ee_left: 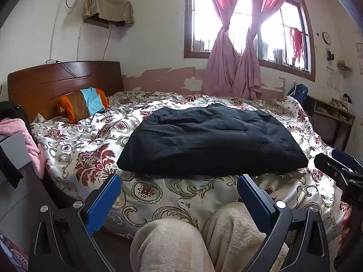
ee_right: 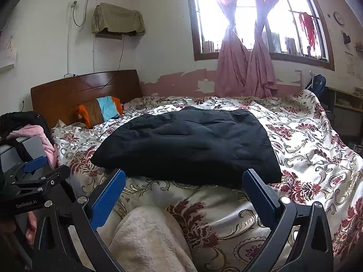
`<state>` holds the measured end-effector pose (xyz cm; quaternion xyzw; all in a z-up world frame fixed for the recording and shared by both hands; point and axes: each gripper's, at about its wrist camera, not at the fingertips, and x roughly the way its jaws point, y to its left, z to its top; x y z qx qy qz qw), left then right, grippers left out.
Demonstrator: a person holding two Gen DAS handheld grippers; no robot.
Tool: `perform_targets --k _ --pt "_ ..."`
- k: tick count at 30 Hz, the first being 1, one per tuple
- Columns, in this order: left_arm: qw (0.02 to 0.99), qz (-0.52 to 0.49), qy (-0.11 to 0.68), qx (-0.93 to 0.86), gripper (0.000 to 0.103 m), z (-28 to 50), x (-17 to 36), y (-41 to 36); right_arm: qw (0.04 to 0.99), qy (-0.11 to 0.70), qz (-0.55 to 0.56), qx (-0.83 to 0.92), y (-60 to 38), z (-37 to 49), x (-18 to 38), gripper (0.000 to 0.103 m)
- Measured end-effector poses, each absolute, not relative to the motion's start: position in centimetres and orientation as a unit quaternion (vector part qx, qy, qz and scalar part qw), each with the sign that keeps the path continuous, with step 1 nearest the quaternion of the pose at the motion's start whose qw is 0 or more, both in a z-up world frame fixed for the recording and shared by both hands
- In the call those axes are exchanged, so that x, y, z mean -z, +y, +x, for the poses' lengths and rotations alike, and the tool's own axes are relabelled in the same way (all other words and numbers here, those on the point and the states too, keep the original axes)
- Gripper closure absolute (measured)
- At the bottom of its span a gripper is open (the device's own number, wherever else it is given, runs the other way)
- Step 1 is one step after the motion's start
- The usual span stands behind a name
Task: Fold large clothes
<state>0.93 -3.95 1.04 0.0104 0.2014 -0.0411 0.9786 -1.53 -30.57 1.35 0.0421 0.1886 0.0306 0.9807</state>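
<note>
Both jaws stand spread wide, nothing between them: we note this for the left gripper [ee_left: 179,195] and the right gripper [ee_right: 183,191] alike. Each carries flat, ribbed blue pads [ee_left: 103,202] on black angular finger frames.

Landmark: the dark garment [ee_left: 211,140], a navy, soft and rumpled piece folded to a rough rectangle with a puffed, pillowy surface. It lies flat near the middle of the floral quilt [ee_left: 95,149], a glossy cream satin cover with maroon blossoms and gold scrolls that wraps the whole bed.

Behind the garment to the left we see the curved, polished wooden headboard [ee_left: 63,81], and against it a striped cushion [ee_left: 84,104] in orange, brown and sky blue. Behind the garment on the far wall, pink curtains [ee_left: 233,68] hang knotted at the window.

In front of the garment, at the quilt's near edge, are the person's knees [ee_left: 172,244] in cream fleece, nubby in texture.

Pose: both grippers are held low in front of the garment, fingers pointing toward it, clear of the cloth. In the left wrist view, the right gripper's black body shows right of the garment; in the right wrist view, the left gripper shows left of it, with fingertips [ee_right: 30,226] of the holding hand under it.
</note>
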Motion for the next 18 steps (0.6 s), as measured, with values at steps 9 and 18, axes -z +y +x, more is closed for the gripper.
perform_targets --k 9,18 --pt "0.979 0.011 0.201 0.042 0.0 0.99 -1.04 -3.8 0.981 0.187 0.042 -0.028 -30.48 -1.53 -1.27 0.002" --pt "0.979 0.01 0.2 0.04 0.0 0.91 -0.93 -3.76 0.981 0.187 0.043 -0.029 -30.57 -1.51 -1.24 0.002"
